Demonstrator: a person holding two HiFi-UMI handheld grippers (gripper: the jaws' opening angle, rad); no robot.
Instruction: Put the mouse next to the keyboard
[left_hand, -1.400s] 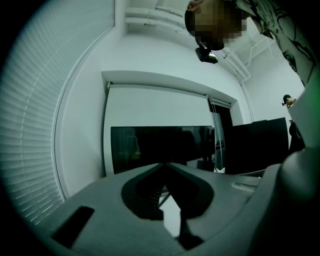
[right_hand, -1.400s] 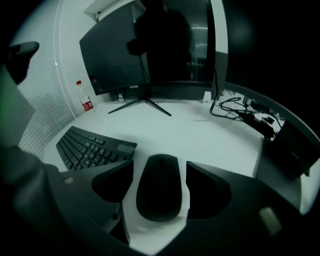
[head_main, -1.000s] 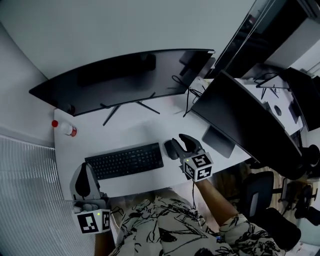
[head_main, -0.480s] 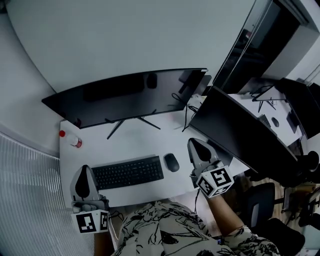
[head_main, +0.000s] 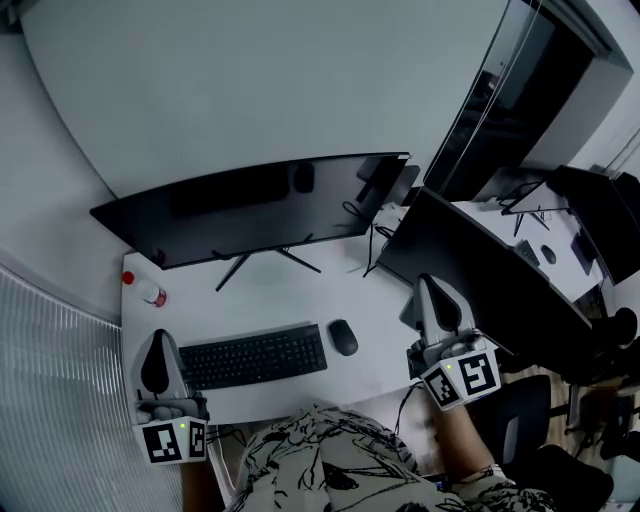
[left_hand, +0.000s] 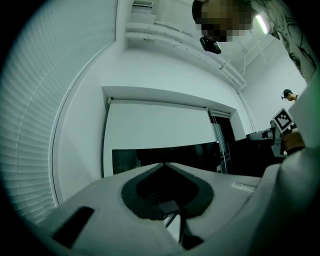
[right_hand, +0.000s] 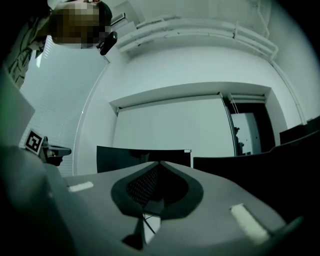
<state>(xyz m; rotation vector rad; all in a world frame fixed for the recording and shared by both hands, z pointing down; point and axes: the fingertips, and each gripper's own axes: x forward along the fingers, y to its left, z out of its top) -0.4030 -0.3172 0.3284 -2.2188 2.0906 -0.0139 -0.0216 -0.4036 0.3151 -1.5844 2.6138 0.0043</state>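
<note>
White desk (head_main: 275, 292) carries the mouse (head_main: 343, 337) at three o'clock of the keyboard (head_main: 254, 356); I hold my left gripper (head_main: 157, 338) and right gripper (head_main: 430, 284) level, jaws closed, empty.

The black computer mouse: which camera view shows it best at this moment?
The head view. It shows the black computer mouse whole from above, lying on the white desk just right of the black keyboard. The left and right gripper views look level toward the curved black monitor; neither shows the mouse.
</note>
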